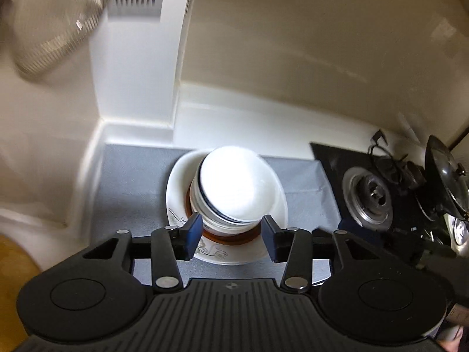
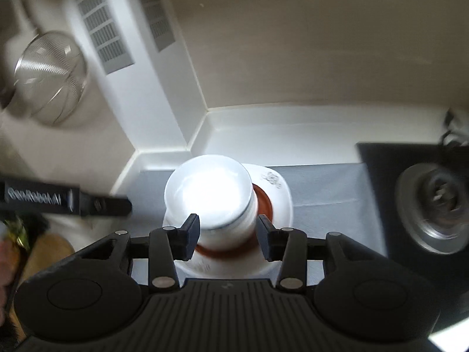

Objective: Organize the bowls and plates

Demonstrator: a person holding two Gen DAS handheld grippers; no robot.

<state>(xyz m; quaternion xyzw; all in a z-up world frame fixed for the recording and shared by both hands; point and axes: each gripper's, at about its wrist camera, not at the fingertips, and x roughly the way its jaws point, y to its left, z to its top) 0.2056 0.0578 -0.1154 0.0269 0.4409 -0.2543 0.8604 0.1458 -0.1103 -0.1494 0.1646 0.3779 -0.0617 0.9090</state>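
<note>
Bowl stack dead ahead of both open tools, on the plate at the back of the counter

Left wrist view: the left tool [image 1: 231, 236] is spread wide and holds nothing; the bowls [image 1: 234, 187], white with a dark rim line, stand stacked at 12 o'clock just past the gap, on a brown dish [image 1: 231, 239] that sits on the plate [image 1: 176, 205], all on the grey counter [image 1: 132, 176]. The stack's axis is upright, leaning a little toward 11 o'clock. The burner [image 1: 372, 193] lies at 3 o'clock. Right wrist view: the right tool [image 2: 228, 236] is equally wide and empty, the bowls [image 2: 208, 190] again at 12 o'clock, their lower wall showing between the fingers [image 2: 192, 234]; whether it touches them I cannot tell. The left tool's arm reaches in from 9 o'clock. Neither tool looks clearly nearer
</note>
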